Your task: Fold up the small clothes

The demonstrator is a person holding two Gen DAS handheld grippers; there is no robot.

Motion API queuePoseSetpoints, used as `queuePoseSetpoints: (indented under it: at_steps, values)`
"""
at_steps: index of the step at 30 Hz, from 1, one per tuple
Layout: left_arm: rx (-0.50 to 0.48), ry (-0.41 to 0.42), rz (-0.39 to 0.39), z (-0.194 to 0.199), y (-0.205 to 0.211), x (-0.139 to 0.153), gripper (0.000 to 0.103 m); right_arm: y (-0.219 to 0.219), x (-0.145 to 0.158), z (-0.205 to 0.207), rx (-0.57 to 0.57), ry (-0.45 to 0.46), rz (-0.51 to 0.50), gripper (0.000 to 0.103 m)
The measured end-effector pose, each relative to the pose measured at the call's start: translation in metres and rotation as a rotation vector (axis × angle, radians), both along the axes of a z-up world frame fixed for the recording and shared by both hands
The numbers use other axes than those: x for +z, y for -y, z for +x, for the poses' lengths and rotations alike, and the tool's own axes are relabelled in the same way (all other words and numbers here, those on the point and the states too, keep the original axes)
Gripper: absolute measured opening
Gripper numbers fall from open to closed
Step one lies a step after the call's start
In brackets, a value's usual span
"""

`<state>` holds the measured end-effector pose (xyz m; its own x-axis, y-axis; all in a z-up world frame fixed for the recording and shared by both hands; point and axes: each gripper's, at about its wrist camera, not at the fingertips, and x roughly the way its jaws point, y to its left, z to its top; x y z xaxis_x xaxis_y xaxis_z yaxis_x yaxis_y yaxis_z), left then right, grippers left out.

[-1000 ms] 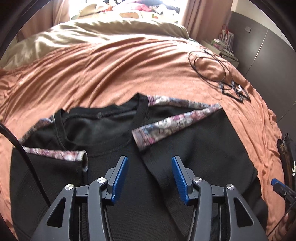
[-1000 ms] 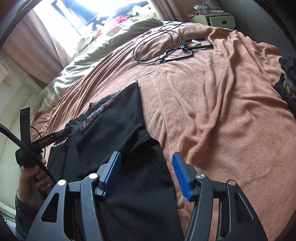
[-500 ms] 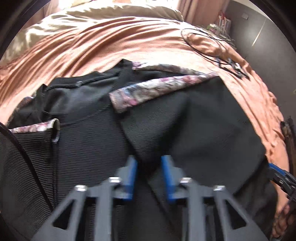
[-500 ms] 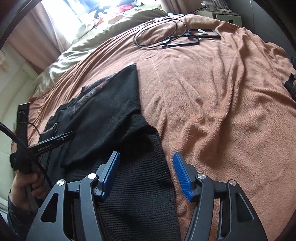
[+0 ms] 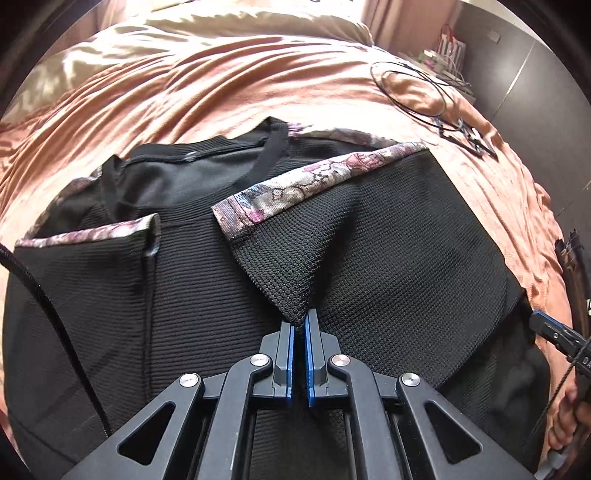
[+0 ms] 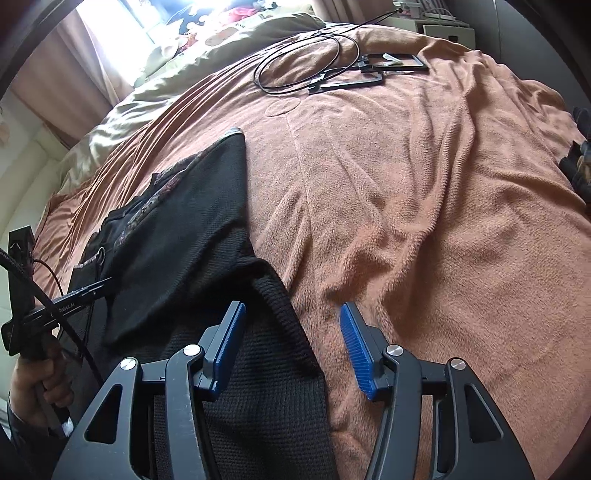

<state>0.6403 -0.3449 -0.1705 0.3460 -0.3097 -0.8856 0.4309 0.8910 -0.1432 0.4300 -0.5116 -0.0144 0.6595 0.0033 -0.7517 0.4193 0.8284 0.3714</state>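
Left wrist, left gripper [image 5: 299, 325] pinching sleeve [image 5: 291, 266] (black)

- One black top [image 5: 388, 258], spread at the centre of the left wrist view.
- Two floral cuffs on it: one [image 5: 310, 184] at centre, one [image 5: 88, 234] at mid left.
- One orange blanket [image 6: 424, 206], filling most of both views.
- One beige duvet [image 5: 221, 33], along the top of the frame.
- One looped black cable [image 6: 306, 62], upper centre of the right wrist view.
- Two flat black frames [image 6: 373, 70] beside the cable, overlapping.
- Two grippers: the left [image 5: 299, 325], bottom centre, and the right [image 6: 291, 347], bottom centre.
- Two hands: one [image 6: 40, 391] at lower left, one [image 5: 569, 417] at lower right.
- One white socket strip [image 6: 448, 33] at the top right edge.
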Motion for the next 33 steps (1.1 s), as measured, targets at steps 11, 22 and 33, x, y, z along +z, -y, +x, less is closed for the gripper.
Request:
queuePoseSetpoints:
  at_steps: [11, 22, 33]
  values:
    - [0.002, -0.01, -0.03, -0.001, -0.02, 0.001, 0.005, -0.019, 0.023, 0.025, 0.051, 0.014, -0.063, 0.051]
    - [-0.022, -0.03, -0.058, -0.002, -0.009, -0.007, 0.005, -0.016, -0.004, 0.057, -0.014, -0.103, -0.138, 0.051]
    - [0.017, -0.021, -0.07, 0.005, -0.014, 0.003, 0.009, -0.003, 0.003, 0.039, -0.03, -0.086, -0.099, 0.051]
